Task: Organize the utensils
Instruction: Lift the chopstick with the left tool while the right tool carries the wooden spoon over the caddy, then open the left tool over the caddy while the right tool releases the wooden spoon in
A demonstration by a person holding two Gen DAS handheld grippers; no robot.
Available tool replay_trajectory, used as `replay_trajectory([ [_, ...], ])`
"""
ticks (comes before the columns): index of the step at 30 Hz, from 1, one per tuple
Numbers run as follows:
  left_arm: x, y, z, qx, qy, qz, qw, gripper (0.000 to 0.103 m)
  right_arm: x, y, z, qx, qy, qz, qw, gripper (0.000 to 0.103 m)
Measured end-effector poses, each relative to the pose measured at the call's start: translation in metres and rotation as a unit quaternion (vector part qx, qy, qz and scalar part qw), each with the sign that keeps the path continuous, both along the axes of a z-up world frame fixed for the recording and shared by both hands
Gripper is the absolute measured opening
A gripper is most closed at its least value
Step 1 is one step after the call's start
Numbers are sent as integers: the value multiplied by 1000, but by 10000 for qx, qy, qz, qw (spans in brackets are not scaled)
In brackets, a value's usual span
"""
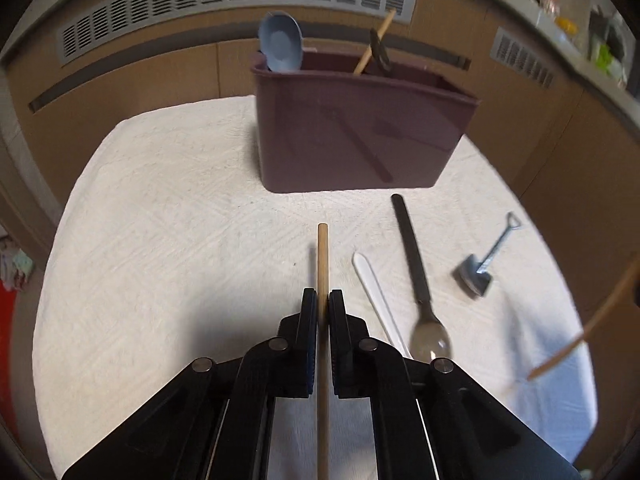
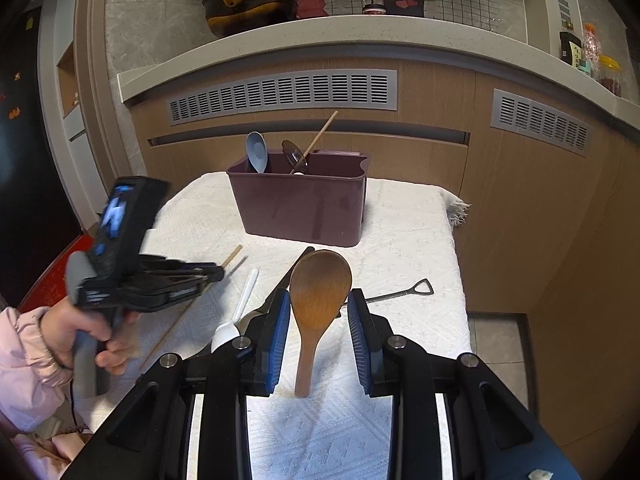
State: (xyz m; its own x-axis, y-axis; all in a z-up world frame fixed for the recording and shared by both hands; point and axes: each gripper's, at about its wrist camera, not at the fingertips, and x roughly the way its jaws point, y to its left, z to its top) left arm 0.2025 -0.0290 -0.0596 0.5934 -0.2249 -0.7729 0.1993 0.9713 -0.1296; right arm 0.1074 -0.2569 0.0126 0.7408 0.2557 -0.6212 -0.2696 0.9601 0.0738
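The left claw (image 1: 322,304) is squeezed tight on a thin wooden stick (image 1: 322,256), lifted above the white cloth (image 1: 160,240) on the desk. The right claw (image 2: 319,312) is wide open around a wooden spoon (image 2: 318,292), not touching it. Just past them lie a white spoon (image 1: 374,292), a black-handled spoon (image 1: 416,276) and a small shovel-shaped spoon (image 1: 484,264). Farthest stands the purple bin (image 1: 356,136), holding a blue spoon (image 1: 280,42).

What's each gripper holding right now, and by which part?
Left gripper clamps a wooden chopstick along its shaft. The wooden spoon sits between the right gripper's fingers; whether they grip it is unclear.
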Motion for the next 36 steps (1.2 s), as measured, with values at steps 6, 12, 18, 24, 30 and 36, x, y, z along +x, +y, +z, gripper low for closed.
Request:
replay_trajectory([
  [6, -41, 20, 42, -563, -571, 63, 9968, 6, 0, 1, 7, 75, -68, 34, 9999, 27],
  [12, -15, 24, 120, -1185, -1432, -77, 9826, 6, 16, -2, 45, 168, -445, 125, 9988, 26],
  [18, 22, 7, 211, -1293, -2727, -245, 9531, 6, 59, -3, 123, 48, -1390, 53, 9903, 26],
  [24, 79, -11, 229, -1314, -2974, -324, 9451, 6, 112, 5, 143, -13, -1564, -56, 9877, 27],
  [30, 122, -16, 222, -1238, -3147, -221, 9408, 6, 157, 9, 129, -44, -1286, -5, 9917, 27],
  [36, 160, -7, 199, -1400, -3087, -19, 9408, 6, 182, 18, 105, -128, -1156, 113, 9932, 27],
])
